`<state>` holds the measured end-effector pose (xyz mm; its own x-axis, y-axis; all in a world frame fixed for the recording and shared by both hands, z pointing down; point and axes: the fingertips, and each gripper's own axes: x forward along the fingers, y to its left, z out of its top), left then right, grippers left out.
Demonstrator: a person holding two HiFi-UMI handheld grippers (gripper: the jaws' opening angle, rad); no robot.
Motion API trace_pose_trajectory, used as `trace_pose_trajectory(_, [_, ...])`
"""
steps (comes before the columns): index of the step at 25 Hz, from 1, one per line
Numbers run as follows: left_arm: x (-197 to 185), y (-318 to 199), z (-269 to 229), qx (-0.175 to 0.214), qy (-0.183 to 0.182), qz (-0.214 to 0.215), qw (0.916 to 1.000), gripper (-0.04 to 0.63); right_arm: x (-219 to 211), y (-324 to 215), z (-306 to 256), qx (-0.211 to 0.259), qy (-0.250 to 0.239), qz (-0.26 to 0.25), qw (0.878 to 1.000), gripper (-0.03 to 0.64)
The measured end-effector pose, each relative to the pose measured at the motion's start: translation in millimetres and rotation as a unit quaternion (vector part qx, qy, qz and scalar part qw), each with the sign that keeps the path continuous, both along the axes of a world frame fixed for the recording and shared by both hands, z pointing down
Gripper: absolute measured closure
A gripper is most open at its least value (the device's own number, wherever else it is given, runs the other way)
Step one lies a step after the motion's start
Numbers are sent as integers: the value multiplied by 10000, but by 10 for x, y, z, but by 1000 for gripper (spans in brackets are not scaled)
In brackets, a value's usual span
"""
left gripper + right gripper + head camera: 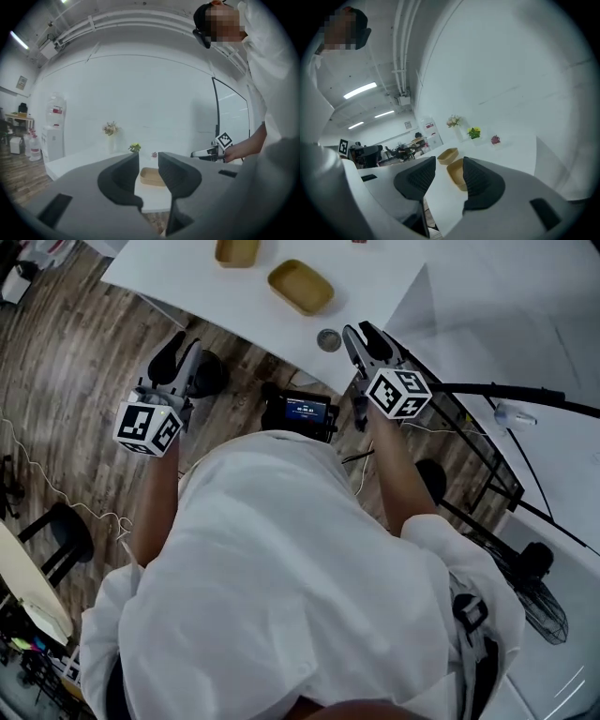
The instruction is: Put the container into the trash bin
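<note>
Two shallow tan containers lie on the white table [375, 277]: the nearer one [300, 286] close to the table's edge, the other [236, 251] behind it. My right gripper [360, 331] hovers over the table edge just right of the nearer container, open and empty. Over the wooden floor to the left of the table hangs my left gripper [178, 352], open too. In the left gripper view a container [152, 176] shows through the gap of the left gripper [148, 161]. In the right gripper view both containers [457, 174] [449, 155] lie beyond the right gripper [449, 164]. I see no trash bin.
A small round lid-like thing [328, 339] sits at the table's edge. A black wire frame [473, 451] stands at the right, a fan [539, 601] below it. A black stool [61, 531] is at the left. Small potted plants [474, 132] line the table's far side.
</note>
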<state>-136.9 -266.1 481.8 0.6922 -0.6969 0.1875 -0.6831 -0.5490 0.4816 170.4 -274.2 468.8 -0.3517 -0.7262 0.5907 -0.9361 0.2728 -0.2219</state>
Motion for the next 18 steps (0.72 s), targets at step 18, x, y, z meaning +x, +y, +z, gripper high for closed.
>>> trace_pose_trajectory(18, [-78,1275,-413,-486,-414,-131,9979,468,404,1657,605,-2335,-2715,2562,8979,457])
